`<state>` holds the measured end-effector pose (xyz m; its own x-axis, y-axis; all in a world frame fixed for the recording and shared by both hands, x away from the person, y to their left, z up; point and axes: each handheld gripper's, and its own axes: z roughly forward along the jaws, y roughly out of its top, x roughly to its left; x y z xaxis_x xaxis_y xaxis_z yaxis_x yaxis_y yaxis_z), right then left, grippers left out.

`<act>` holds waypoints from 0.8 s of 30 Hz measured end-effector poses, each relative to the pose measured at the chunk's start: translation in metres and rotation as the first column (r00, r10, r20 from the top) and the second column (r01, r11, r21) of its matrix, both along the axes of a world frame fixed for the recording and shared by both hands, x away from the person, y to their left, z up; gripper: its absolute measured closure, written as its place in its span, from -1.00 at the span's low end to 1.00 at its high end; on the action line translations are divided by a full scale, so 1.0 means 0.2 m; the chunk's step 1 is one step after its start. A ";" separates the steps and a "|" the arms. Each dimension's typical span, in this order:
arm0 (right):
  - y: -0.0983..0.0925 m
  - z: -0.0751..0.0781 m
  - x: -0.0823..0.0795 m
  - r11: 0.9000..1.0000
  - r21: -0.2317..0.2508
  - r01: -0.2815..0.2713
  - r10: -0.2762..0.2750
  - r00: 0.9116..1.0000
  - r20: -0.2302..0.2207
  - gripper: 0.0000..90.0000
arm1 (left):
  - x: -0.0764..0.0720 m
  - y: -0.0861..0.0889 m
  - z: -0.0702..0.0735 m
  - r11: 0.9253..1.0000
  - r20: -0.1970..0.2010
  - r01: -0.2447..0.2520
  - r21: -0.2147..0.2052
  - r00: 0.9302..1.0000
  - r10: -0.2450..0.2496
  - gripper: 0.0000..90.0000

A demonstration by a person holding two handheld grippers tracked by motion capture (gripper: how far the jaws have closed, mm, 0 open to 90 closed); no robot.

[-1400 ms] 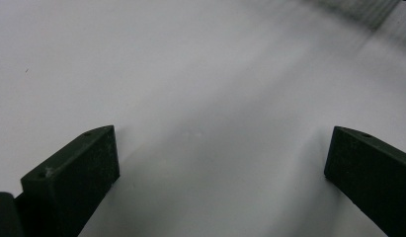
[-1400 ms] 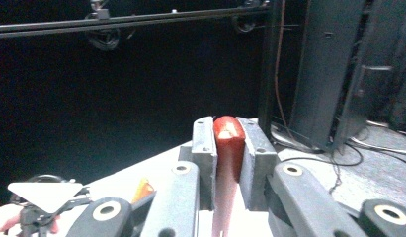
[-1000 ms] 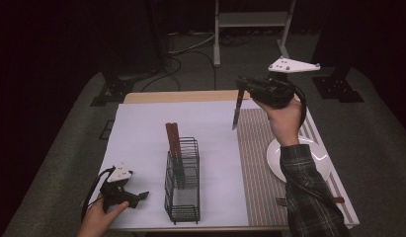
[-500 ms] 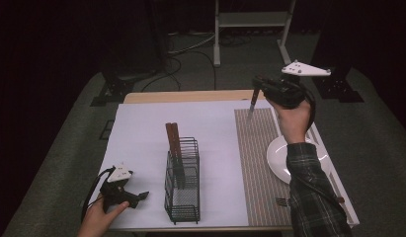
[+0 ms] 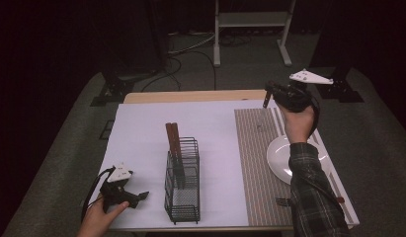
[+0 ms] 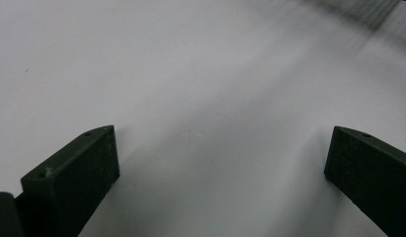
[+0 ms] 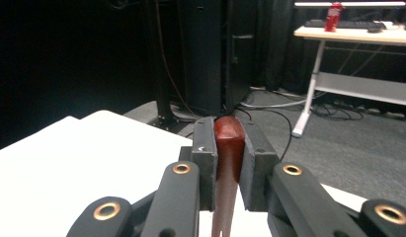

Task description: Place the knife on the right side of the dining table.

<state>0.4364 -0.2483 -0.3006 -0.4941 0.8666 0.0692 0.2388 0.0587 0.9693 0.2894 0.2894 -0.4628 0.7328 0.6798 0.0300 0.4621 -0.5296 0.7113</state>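
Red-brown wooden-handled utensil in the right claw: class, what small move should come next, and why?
Probably lower it onto the striped placemat, beside the round white plate. The right claw is shut on the red-brown wooden-handled utensil, whose thin end hangs down over the mat, apparently not touching it yet.

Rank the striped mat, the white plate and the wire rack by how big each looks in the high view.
1. Striped mat, the largest; it runs nearly the table's depth.
2. Wire rack and white plate look about alike. The sleeve covers part of the plate, and the rack stands upright, so I will not rank them.
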 end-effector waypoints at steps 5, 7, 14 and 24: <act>-0.03 -0.07 0.03 0.999 0.001 0.038 -0.038 0.999 -0.017 0.74 | 0.00 0.00 0.00 1.000 -0.001 0.000 -0.001 1.000 0.000 -1.00; -0.04 -0.09 0.04 0.999 0.000 0.051 -0.051 0.998 -0.023 0.74 | 0.00 0.00 0.00 1.000 0.000 0.000 0.000 1.000 0.000 -1.00; -0.06 -0.15 0.06 0.997 0.005 0.079 -0.078 0.996 -0.047 0.74 | 0.00 0.00 0.00 1.000 -0.001 -0.001 -0.001 1.000 0.001 -1.00; -0.12 -0.18 0.04 0.993 -0.009 0.118 -0.118 0.992 -0.044 0.68 | 0.00 0.00 0.00 1.000 -0.001 -0.001 -0.001 1.000 0.001 -1.00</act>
<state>0.4453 -0.2727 -0.3370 -0.3851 0.9191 0.0832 0.2873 0.0337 0.9573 0.2893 0.2893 -0.4628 0.7324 0.6803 0.0282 0.4636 -0.5285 0.7112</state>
